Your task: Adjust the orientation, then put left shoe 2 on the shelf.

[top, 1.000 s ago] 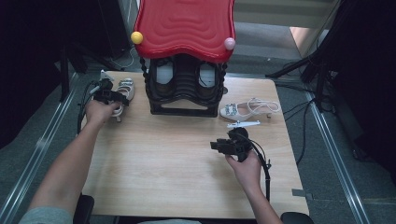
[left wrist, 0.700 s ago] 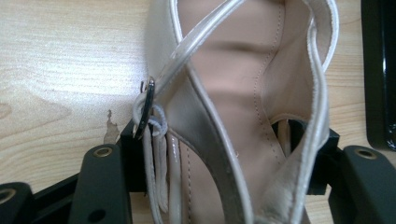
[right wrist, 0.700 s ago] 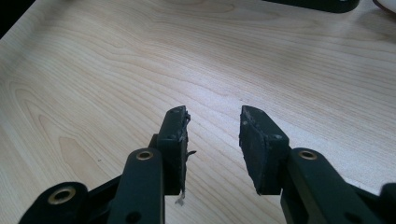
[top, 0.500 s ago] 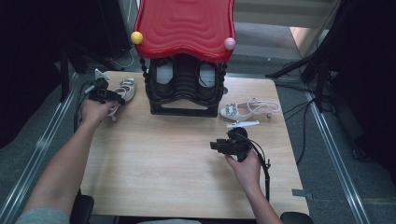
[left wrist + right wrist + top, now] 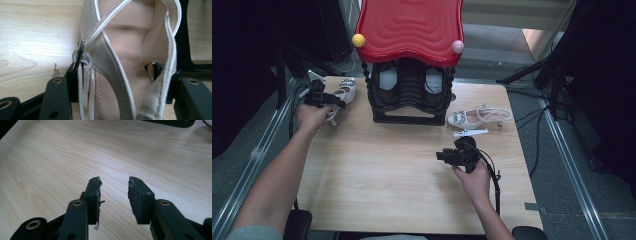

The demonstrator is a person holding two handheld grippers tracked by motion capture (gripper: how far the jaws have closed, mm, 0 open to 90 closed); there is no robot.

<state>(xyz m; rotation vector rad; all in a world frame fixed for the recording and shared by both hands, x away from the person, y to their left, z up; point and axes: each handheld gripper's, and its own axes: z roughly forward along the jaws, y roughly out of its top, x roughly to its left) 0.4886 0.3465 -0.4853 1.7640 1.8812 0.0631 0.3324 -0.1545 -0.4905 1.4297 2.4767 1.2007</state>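
Left gripper (image 5: 328, 98) fingers (image 5: 56, 97) sit closed on the heel end of a cream strappy sandal (image 5: 125, 62); jaws have just been closing. The sandal lies at the table's (image 5: 387, 175) far left corner, beside the black shoe rack (image 5: 409, 95) with a red top. Right gripper (image 5: 113, 195) jaws stand apart over bare wood, nothing between them. A second sandal (image 5: 477, 117) lies right of the rack.

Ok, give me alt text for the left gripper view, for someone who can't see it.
A pale cream strappy sandal sits heel-end between the left gripper's two black jaws, which press on its sides. Crossing straps and a small metal buckle are close to the camera, with the light wooden table behind.
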